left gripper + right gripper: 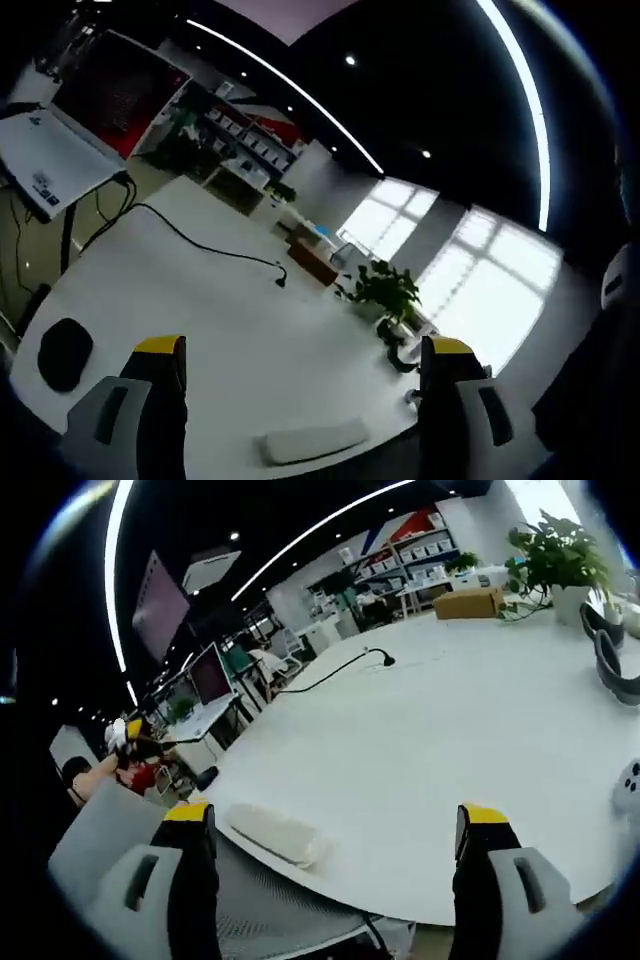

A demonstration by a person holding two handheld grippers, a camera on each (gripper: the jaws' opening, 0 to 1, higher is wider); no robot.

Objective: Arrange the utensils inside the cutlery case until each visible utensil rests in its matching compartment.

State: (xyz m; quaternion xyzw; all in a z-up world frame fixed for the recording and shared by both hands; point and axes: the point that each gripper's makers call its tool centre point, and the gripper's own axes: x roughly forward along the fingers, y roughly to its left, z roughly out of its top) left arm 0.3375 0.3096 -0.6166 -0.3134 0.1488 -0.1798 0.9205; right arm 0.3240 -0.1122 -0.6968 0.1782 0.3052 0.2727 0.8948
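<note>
In the left gripper view my left gripper (303, 350) is open, its two yellow-tipped jaws wide apart above a white table (230, 310) with nothing between them. In the right gripper view my right gripper (335, 815) is open too, held over the near edge of the same white table (450, 750). A white oblong pad (312, 440) lies at the table's near edge, also seen as the pad (272, 830) in the right gripper view.
A black cable (200, 240) runs across the table. A black round pad (65, 352) lies at the left. A potted plant (385, 290), a brown box (312, 262) and dark curved objects (610, 660) stand at the far side. A grey mesh chair back (260, 910) is below.
</note>
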